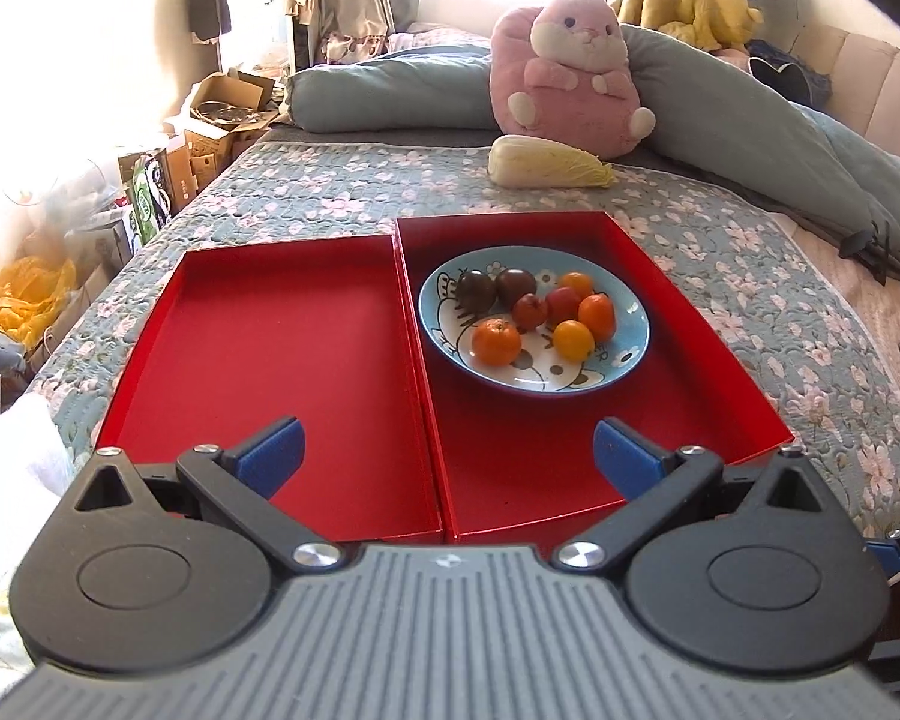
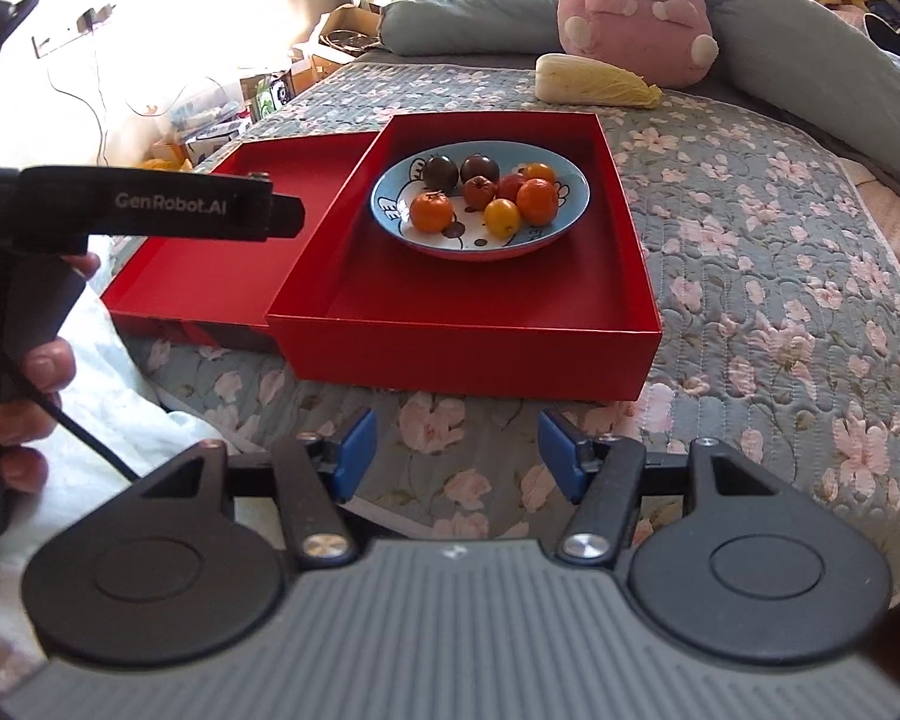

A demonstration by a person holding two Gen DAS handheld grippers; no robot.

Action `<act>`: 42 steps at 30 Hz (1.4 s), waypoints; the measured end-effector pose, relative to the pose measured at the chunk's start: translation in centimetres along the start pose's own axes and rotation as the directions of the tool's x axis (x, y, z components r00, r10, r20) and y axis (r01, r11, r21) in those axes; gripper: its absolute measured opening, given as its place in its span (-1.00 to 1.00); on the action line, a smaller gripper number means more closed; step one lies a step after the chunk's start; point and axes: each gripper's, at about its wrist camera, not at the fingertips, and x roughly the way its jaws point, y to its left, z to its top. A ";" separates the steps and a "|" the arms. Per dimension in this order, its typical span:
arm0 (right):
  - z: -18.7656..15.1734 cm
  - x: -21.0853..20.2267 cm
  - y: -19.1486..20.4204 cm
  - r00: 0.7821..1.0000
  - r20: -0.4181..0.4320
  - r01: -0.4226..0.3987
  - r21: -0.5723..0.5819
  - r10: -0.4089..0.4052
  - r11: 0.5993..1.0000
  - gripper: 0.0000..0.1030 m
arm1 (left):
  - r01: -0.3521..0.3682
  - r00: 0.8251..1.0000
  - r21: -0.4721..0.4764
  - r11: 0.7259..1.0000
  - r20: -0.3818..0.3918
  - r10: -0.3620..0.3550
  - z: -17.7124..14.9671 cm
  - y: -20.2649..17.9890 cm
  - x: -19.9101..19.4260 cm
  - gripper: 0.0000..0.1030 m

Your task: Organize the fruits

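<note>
A blue cartoon plate [image 1: 621,363] [image 2: 564,228] sits in the right red tray [image 1: 510,498] [image 2: 468,348] and holds several small fruits: orange ones [image 1: 496,342] [image 2: 431,211], a yellow one [image 1: 573,339] [image 2: 502,216], red ones [image 1: 530,311] [image 2: 479,191] and two dark ones [image 1: 475,289] [image 2: 440,172]. The left red tray [image 1: 270,348] [image 2: 210,294] holds nothing. My left gripper [image 1: 447,459] is open and empty above the near ends of both trays. My right gripper [image 2: 457,453] is open and empty over the quilt, short of the right tray. The left gripper's body [image 2: 168,210] shows at the left of the right wrist view.
The trays rest on a floral quilted bed [image 1: 750,276] [image 2: 780,228]. A napa cabbage [image 1: 546,163] [image 2: 594,81] and a pink plush hamster [image 1: 570,78] [image 2: 636,12] lie behind the trays, with grey pillows [image 1: 390,93]. Cardboard boxes [image 1: 210,132] stand off the bed's left side.
</note>
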 end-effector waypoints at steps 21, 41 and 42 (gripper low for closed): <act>0.2 0.9 2.1 0.999 -0.024 -0.031 -0.036 0.031 0.999 0.21 | -0.004 1.000 0.056 0.998 -0.016 0.005 -0.8 -1.5 0.6 1.00; 0.7 1.6 2.8 0.998 -0.042 -0.039 -0.052 0.036 0.998 0.21 | -0.003 1.000 0.049 0.999 -0.024 0.004 -0.8 -1.3 1.0 1.00; 0.7 1.6 2.8 0.998 -0.043 -0.039 -0.052 0.036 0.998 0.21 | -0.003 1.000 0.048 0.999 -0.024 0.004 -0.8 -1.2 1.0 1.00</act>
